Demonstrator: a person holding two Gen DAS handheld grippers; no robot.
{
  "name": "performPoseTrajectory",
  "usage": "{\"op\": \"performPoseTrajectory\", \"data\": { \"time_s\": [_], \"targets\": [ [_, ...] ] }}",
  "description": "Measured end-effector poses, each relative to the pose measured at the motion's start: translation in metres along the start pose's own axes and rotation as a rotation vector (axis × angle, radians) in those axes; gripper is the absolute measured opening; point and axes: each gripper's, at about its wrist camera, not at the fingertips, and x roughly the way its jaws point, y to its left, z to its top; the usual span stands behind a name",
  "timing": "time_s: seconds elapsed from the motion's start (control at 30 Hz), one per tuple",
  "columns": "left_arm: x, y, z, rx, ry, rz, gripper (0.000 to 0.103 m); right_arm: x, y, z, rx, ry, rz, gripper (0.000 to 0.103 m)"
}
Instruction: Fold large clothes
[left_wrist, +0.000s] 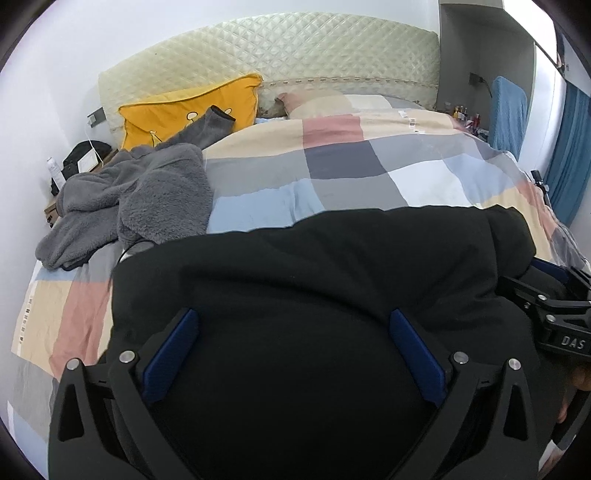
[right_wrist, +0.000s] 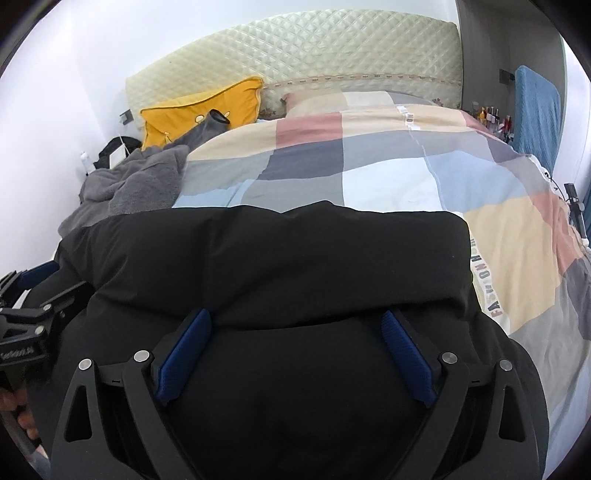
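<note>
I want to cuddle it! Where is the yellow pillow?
In both wrist views the yellow pillow sits at the far left of the bed, leaning on the quilted headboard, just behind the grey fleece garment.

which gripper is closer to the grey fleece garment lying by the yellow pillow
Left. The left gripper sits over the black jacket on the side where the grey fleece garment lies; the right gripper is on the jacket's far side from it.
</note>
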Motion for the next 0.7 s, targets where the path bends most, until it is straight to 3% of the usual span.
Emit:
{"op": "performPoseTrajectory", "data": {
  "time_s": [0.07,0.4,0.7],
  "targets": [
    [0.001,0.004,-0.001,-0.013,-0.025,0.033,0.103,0.003,0.001,0.001,-0.006,-0.007,0.008,0.095],
    [0.032,0.013,0.002,-0.045,-0.022,0.026,0.103,0.029,0.006,0.01,-0.012,-0.037,0.013,0.099],
    [0.028,0.013,-0.01,-0.05,-0.038,0.034,0.103,0.026,0.015,0.001,-0.061,-0.062,-0.007,0.1]
  ]
}}
